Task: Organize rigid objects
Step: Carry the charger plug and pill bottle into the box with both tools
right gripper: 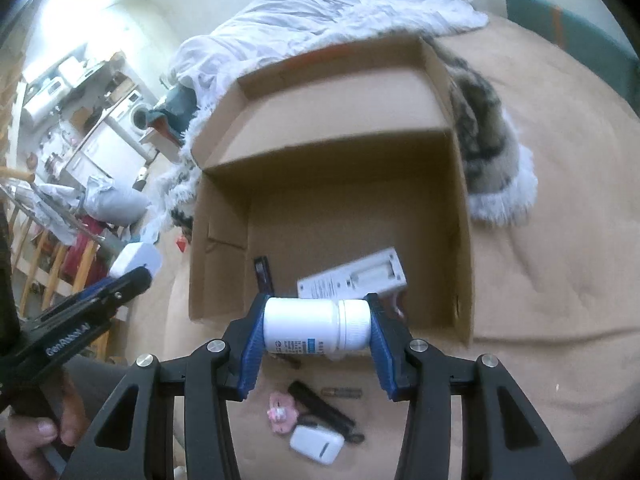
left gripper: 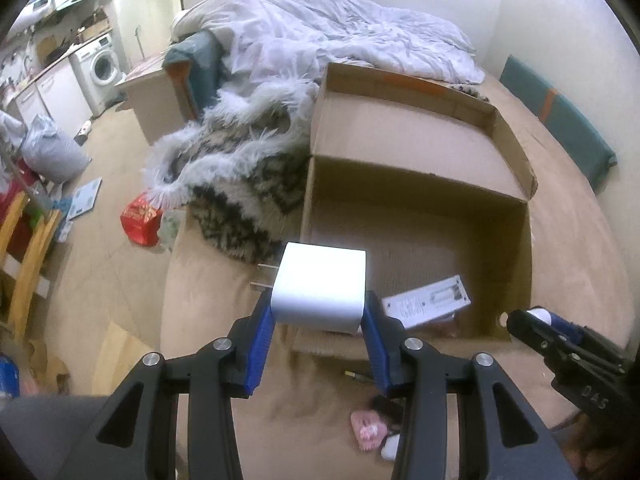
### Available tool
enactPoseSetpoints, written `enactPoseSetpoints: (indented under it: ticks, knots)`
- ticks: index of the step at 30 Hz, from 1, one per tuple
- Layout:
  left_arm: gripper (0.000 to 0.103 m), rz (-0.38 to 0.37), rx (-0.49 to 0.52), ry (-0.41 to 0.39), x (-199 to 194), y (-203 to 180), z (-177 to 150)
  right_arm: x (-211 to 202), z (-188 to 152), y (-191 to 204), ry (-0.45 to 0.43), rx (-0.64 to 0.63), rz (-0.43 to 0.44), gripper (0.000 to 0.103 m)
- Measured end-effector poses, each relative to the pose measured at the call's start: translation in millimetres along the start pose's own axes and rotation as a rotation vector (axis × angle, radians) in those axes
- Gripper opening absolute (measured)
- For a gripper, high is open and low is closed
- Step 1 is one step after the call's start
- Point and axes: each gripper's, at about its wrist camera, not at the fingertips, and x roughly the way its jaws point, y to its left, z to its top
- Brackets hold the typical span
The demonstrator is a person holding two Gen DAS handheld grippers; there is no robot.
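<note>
The cardboard box [right gripper: 340, 208] is where the hard things go, and it sits open on the tan bed cover [right gripper: 540, 300], filling the middle of both views. Inside it, near the lower edge, lies a flat white box [right gripper: 352, 278] with small print and a thin black piece [right gripper: 263, 274] beside it. The left gripper [left gripper: 320, 316] holds a white plug [left gripper: 320, 286] (its two metal prongs stick out to the left) just in front of the near wall of the box. Its blue pads [left gripper: 260, 344] are partly open and press on both sides of the plug. The right gripper [right gripper: 318, 332] holds a white bottle [right gripper: 316, 326] lying sideways, with the cap toward the right pad. Its jaws are also partly open, with one pad pressed on each end of the bottle. So this looks like the carry step: both things are picked up and hang above the near edge of the box. Next, I think each hand needs to go forward over the box, come down low, and then open its jaws so the plug and bottle drop softly in a free spot. More things wait at the bottom of the right view: a pink clip [right gripper: 280, 412], a black bar [right gripper: 320, 404], a battery [right gripper: 342, 392] and a white case [right gripper: 316, 444].
</note>
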Motion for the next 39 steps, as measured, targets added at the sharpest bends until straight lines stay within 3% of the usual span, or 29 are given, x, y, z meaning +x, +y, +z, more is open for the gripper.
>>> enactPoseSetpoints:
  ticks: [14,26,35,38,39]
  knots:
    - [0.039,0.018,0.112,0.081,73.7,-32.6,24.5,51.3,43.0,-14.2,0.042,-0.007,-0.008,0.049]
    - [0.039,-0.019,0.159,0.137,120.8,-45.8,9.4,89.3,31.0,-23.4,0.104,-0.019,-0.024,0.049]
    - [0.039,-0.026,0.14,0.138,130.2,-43.1,7.8,107.7,33.3,-21.4,0.152,-0.033,-0.053,0.049]
    - [0.038,-0.021,0.143,0.131,130.7,-42.0,7.7,114.4,33.0,-21.1,0.171,-0.039,-0.068,0.049]
    - [0.032,-0.024,0.139,0.133,131.5,-41.7,7.3,116.4,32.9,-21.5,0.178,-0.038,-0.071,0.049]
